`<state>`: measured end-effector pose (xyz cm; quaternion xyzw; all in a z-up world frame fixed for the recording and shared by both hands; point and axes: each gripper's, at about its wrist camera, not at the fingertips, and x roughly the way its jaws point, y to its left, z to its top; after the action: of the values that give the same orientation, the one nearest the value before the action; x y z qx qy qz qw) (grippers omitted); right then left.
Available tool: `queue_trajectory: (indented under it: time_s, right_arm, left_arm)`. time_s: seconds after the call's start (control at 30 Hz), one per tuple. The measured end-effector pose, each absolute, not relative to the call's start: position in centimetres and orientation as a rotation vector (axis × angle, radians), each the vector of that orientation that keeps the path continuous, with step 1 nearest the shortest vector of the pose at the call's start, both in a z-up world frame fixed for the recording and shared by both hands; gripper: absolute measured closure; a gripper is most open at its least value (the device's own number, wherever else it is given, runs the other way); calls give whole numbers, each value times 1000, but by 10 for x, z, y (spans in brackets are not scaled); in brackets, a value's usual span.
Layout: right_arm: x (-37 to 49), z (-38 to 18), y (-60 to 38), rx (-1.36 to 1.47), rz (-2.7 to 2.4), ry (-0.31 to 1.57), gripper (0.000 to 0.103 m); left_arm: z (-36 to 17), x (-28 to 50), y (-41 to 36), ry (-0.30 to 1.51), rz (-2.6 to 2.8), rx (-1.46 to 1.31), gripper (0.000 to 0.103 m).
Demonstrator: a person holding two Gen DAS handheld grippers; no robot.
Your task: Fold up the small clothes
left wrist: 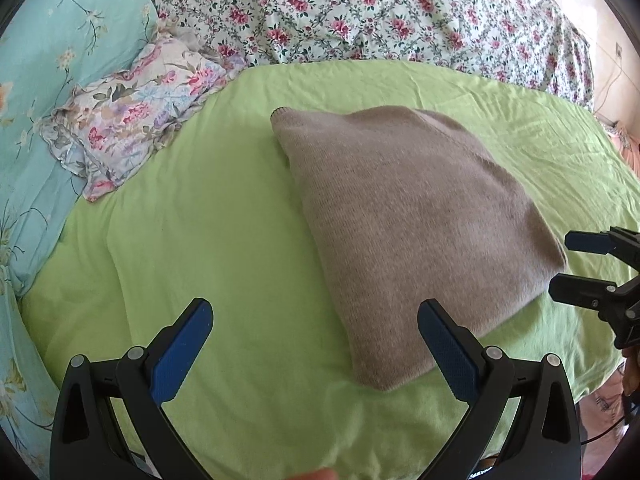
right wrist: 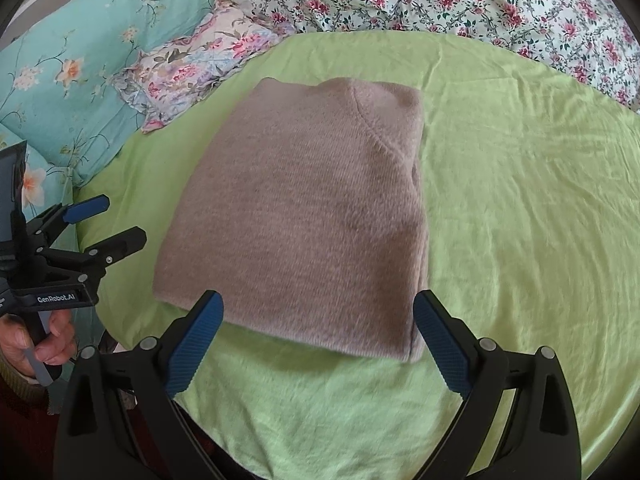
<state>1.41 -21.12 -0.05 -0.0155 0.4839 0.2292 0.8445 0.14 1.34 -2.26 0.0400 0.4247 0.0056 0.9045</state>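
A taupe knitted garment (left wrist: pixel 404 224) lies folded into a flat rectangle on the green sheet (left wrist: pixel 224 240); it also shows in the right wrist view (right wrist: pixel 304 220). My left gripper (left wrist: pixel 316 316) is open and empty, hovering near the garment's near left corner. My right gripper (right wrist: pixel 318 308) is open and empty, just in front of the garment's near edge. The right gripper shows at the right edge of the left wrist view (left wrist: pixel 564 264), open. The left gripper shows at the left of the right wrist view (right wrist: pixel 120 220), open, held by a hand.
A floral pillow (left wrist: pixel 132 116) and a turquoise floral quilt (left wrist: pixel 52 60) lie at the left. A white quilt with pink flowers (left wrist: pixel 360 12) is heaped at the back. The green sheet (right wrist: pixel 520 200) stretches to the right of the garment.
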Motion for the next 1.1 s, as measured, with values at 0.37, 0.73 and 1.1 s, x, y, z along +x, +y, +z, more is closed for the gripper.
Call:
queue_trajectory:
  time_s: [0.37, 0.73, 1.1]
  right_arm:
    - [40, 9, -206, -41, 488, 1000, 5]
    - [52, 8, -204, -26, 490, 1008, 3]
    - [61, 0, -208, -18, 486, 1035, 3]
  left_arm:
    - [-22, 21, 13, 884, 37, 84, 1]
    - [-18, 31, 14, 868, 57, 103, 1]
    - [-19, 43, 16, 859, 81, 104, 1]
